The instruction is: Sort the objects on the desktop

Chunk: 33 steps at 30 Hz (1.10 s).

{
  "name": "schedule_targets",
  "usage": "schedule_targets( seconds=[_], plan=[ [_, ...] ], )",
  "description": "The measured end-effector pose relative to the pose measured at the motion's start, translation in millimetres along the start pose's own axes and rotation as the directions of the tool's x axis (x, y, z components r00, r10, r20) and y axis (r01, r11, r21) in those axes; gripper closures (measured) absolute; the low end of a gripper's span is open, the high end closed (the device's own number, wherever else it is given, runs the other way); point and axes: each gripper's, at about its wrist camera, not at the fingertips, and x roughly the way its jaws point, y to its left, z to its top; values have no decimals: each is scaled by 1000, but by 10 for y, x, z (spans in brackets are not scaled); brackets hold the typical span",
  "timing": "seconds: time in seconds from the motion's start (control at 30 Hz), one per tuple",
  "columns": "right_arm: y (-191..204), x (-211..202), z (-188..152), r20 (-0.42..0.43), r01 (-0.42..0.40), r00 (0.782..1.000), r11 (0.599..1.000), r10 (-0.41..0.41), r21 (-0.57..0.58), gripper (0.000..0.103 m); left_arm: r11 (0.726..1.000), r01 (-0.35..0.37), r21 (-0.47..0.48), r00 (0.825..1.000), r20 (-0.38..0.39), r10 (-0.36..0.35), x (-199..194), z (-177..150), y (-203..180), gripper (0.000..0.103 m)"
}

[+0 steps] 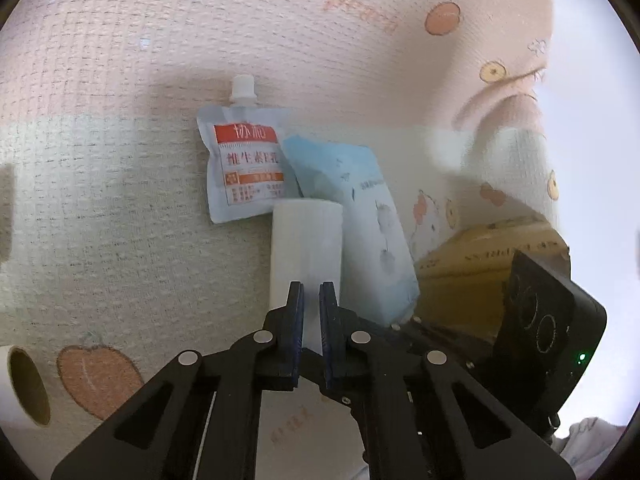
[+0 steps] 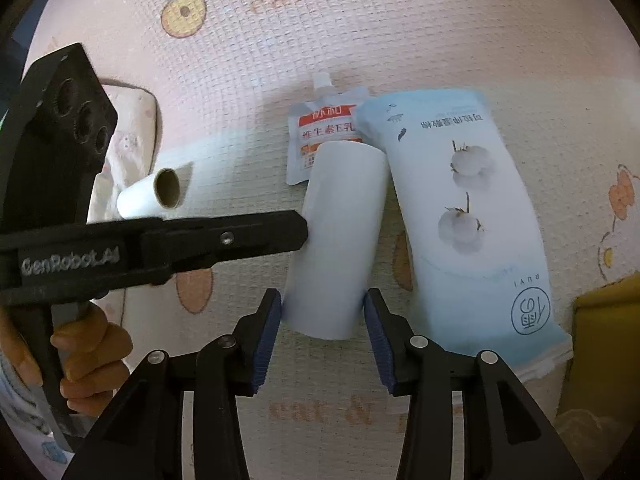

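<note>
White roll (image 2: 340, 236): it is lying on the fruit-printed cloth (image 2: 240, 60), its far end overlapping the lower corner of the orange-labelled spout pouch (image 2: 320, 128) and its right side running just beside the pale blue cotton-pad pack (image 2: 472, 208). My right gripper (image 2: 322, 300) is pointing steeply down over the roll's near end, its jaws standing apart and straddling it, the blue pads just beside either flank. My left gripper (image 2: 302, 226) is coming in from the left and meeting the roll's side at mid-length; in its own view the jaws are drawn close together, pinching a white strip of the roll between the pads. My left hand (image 2: 88, 360) is wrapping the handle below. Further left, a smaller roll with a brown cardboard core (image 2: 148, 196) is lying well apart from the group. At the right edge, a yellow box (image 2: 600, 320) is showing near the pack's lower end.
</note>
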Motion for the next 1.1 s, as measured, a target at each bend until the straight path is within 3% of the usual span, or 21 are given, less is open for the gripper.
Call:
schedule_targets(
  seconds=[0.1,0.17,0.37,0.67,0.9,1.1],
  plan=[
    [31,25,-4,11,12,1000,999,-12,-30,62,999,-15,-44,1000,-9,14,36,31,59,88],
    [28,31,6,11,9,1000,1000,-9,-8,62,996,2,-93,1000,-19,-4,63,58,134,68],
    [-20,201,164,-3,-24,1000,997,25,70,59,996,6,-91,999,-31,-9,134,51,131,66],
    [66,124,91,21,2,1000,1000,-2,-12,59,1000,-15,-6,1000,-11,15,58,-8,-5,66],
    [143,-129,66,73,-4,997,999,8,-53,58,992,-52,115,996,72,44,-211,-86,-322,66],
    [271,-470,141,155,6,988,997,6,-76,58,959,-120,258,981,181,74,-493,-121,-753,66]
  ],
)
